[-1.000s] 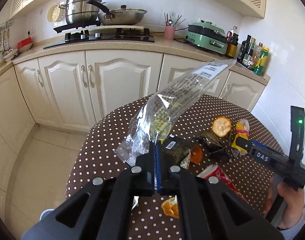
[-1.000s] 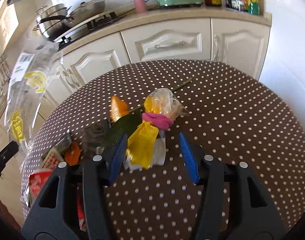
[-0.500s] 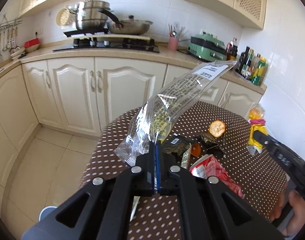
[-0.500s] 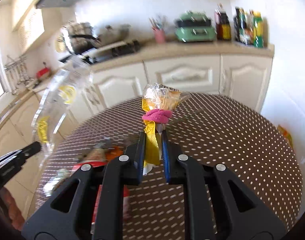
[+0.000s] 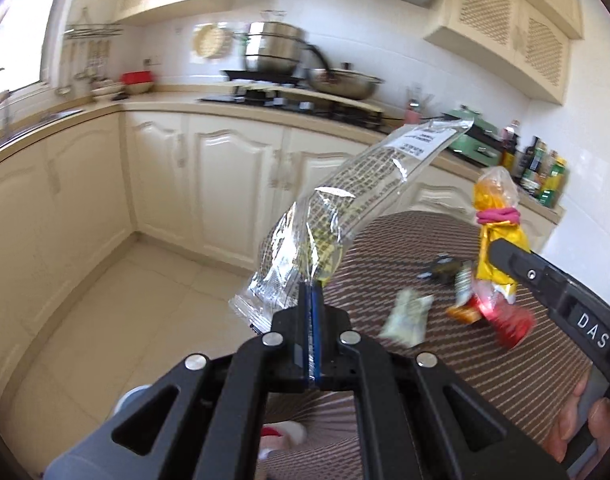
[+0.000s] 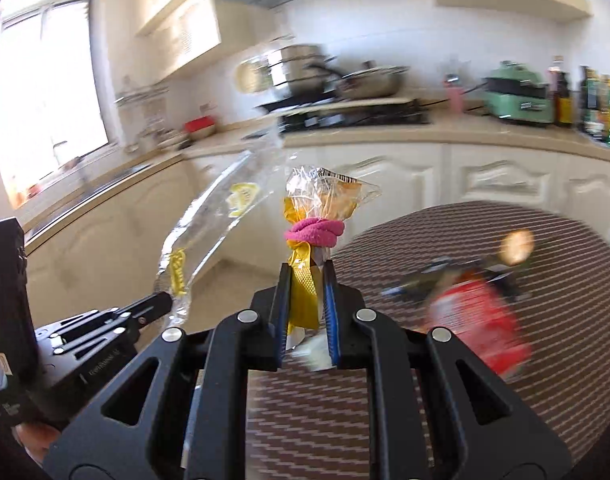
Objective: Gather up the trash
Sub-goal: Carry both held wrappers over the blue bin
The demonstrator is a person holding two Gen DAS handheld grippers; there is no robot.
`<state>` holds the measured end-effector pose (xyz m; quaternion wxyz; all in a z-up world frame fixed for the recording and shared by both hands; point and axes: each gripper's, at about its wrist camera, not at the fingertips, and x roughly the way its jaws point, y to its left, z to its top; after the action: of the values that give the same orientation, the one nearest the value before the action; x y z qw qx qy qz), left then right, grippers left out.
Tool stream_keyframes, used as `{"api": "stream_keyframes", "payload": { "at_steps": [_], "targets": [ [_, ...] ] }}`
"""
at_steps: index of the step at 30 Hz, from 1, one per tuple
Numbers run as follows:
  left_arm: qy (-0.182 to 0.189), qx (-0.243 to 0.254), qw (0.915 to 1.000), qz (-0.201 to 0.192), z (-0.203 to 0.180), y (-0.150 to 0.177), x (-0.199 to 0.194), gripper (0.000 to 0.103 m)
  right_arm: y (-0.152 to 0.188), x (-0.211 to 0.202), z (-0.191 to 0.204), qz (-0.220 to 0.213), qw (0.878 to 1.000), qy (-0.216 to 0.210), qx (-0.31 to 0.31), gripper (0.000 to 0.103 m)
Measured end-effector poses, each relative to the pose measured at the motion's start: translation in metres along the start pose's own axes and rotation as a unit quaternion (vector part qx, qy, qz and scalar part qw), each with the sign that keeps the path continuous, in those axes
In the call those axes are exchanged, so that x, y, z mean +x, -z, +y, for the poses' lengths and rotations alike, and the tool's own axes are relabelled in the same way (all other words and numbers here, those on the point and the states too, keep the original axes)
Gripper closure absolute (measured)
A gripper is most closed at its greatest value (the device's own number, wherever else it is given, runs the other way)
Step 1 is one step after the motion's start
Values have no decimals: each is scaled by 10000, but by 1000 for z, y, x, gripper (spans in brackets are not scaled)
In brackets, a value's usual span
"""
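Observation:
My left gripper [image 5: 309, 292] is shut on a long clear plastic bag [image 5: 345, 208] with black print, which stands up and leans right above the floor. The same clear bag [image 6: 209, 232] shows in the right wrist view, held by the left gripper [image 6: 167, 302]. My right gripper [image 6: 307, 276] is shut on a yellow wrapper [image 6: 305, 296] tied with a pink band [image 6: 315, 232] and topped with clear film, lifted off the table. In the left wrist view the yellow wrapper [image 5: 497, 232] hangs in the right gripper [image 5: 495, 248].
The round brown dotted table [image 5: 485, 360] carries a red wrapper [image 5: 505, 318], a pale scrap [image 5: 407, 316] and dark scraps [image 5: 445, 272]. An orange slice [image 6: 517, 242] lies farther back. Cream cabinets [image 5: 225, 176], a stove with pots [image 5: 289, 60] and tiled floor [image 5: 145, 312] lie to the left.
The right gripper closed on the yellow wrapper and lifted it off the table. Both grippers swung left, away from the table's middle, the left still holding the clear bag.

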<state>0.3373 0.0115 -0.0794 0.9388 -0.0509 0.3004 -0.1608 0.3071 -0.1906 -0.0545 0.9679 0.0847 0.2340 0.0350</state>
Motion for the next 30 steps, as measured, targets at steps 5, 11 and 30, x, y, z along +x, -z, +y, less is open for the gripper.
{"api": "stream_keyframes", "payload": {
  "at_steps": [5,11,30],
  "targets": [
    [-465,-412,9979,168,81,36,-12,102,34,40,78,422,9972,-562,-265,87],
    [-889,-985,9890,654,166,89,2,102,82,98,150,1060,9877,-1022,-525,87],
    [-1531,-2188,9254,2688,313,249,134,101,241,267,229,2922,9476,-1062,-735,88]
  ]
}}
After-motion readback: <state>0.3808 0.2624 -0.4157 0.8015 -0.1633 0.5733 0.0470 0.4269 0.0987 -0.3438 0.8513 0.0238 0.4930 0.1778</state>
